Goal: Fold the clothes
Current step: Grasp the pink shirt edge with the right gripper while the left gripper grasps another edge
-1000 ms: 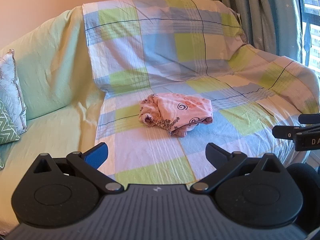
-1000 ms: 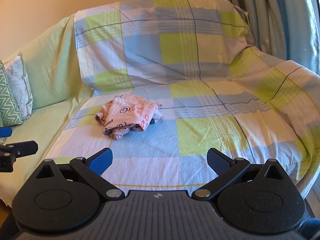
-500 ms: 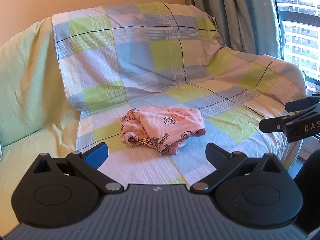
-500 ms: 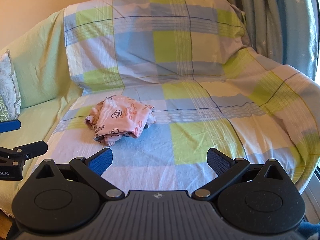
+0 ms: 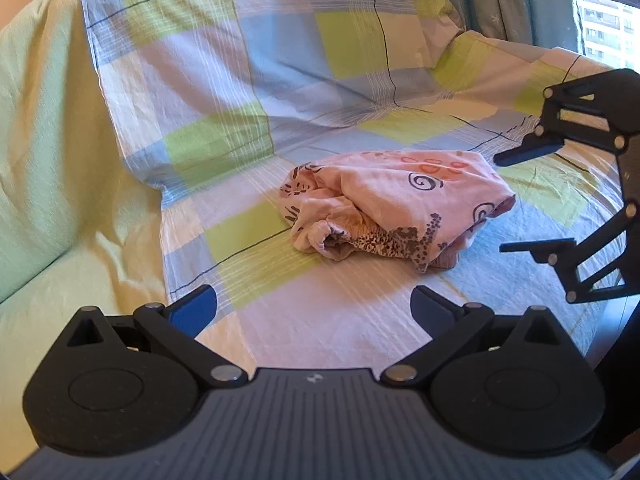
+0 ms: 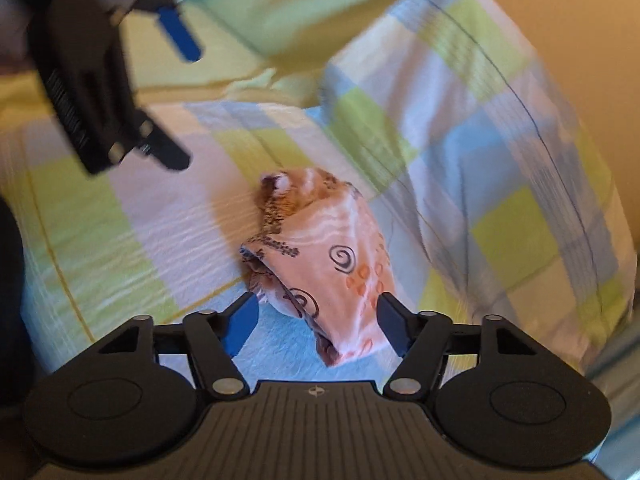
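One crumpled pink garment (image 6: 320, 264) lies lengthwise between the closing right tongs (image 6: 316, 322), not yet gripped; the left tongs (image 5: 314, 306) hang wide open and empty, further away.

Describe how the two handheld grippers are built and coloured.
Both are matte black plastic. The left gripper has a ribbed grey-black body, two round pivot housings with silver rivets, scissor-link arms, one blue finger pad and one dark one. The right gripper matches it: ribbed body, small logo, riveted links, one blue pad, one dark navy.
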The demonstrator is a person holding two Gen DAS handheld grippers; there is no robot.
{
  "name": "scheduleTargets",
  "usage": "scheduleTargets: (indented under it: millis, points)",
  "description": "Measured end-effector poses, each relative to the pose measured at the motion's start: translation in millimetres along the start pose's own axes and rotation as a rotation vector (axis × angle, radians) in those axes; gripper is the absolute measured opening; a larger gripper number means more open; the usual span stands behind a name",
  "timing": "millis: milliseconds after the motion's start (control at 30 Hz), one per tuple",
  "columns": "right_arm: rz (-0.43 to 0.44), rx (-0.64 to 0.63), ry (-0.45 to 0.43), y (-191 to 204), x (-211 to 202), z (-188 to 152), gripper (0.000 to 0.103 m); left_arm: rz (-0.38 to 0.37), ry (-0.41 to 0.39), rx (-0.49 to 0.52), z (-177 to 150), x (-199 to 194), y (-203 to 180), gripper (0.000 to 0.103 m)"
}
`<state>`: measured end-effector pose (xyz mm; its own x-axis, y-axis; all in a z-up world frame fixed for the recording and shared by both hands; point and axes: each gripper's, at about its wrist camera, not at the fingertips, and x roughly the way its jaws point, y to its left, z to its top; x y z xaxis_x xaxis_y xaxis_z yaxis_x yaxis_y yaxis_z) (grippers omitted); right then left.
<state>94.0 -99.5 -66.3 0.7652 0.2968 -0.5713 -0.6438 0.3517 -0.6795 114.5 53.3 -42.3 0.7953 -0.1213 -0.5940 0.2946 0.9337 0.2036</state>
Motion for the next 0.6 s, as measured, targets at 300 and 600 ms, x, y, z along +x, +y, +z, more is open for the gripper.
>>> scheduleTargets:
  millis: [300, 600]
  points:
    - [-0.018, -0.362, 0.008, 32, 68, -11, 0.037, -0.062, -0.004, 0.191, 1, 45, -14, 0.09]
    - [0.155, 0.402, -0.111, -84, 39, -21, 0.005, -0.066, -0.034, 0.23, 16, 89, -33, 0.082]
